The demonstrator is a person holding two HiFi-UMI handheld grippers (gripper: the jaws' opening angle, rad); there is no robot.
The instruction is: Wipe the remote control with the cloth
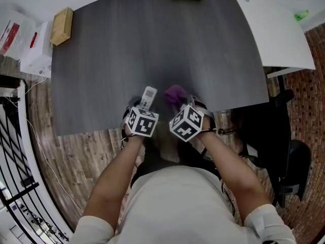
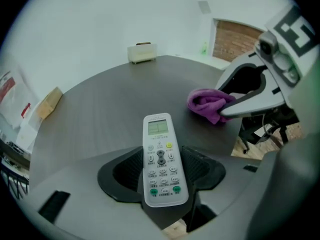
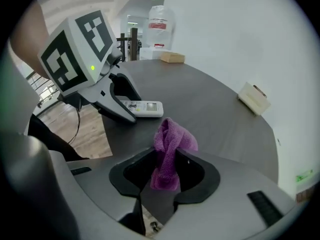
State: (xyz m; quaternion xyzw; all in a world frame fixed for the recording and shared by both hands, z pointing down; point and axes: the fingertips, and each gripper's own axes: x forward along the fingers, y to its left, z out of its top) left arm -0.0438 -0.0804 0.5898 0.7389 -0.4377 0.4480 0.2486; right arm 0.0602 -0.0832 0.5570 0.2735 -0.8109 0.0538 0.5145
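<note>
Between the fingers of my left gripper (image 2: 161, 158) lies the remote control (image 2: 159, 134), face up with its buttons toward me. It is flat on the dark surface (image 1: 152, 44), close to the near edge. These fingers stand as wide as they go and do not seem to press the remote, so I judge it is only lying there, not gripped. My right gripper (image 3: 165, 170) has its fingers nearly together on the purple cloth (image 3: 171, 141), which stands up from them in a bunch. The cloth is just beside the remote, on its right side, and does not touch it. So the cloth is in hold, but no wiping stroke is on the remote at this moment. Whether the remote is already wiped, I cannot tell; if not, the cloth has to go over onto its face.
</note>
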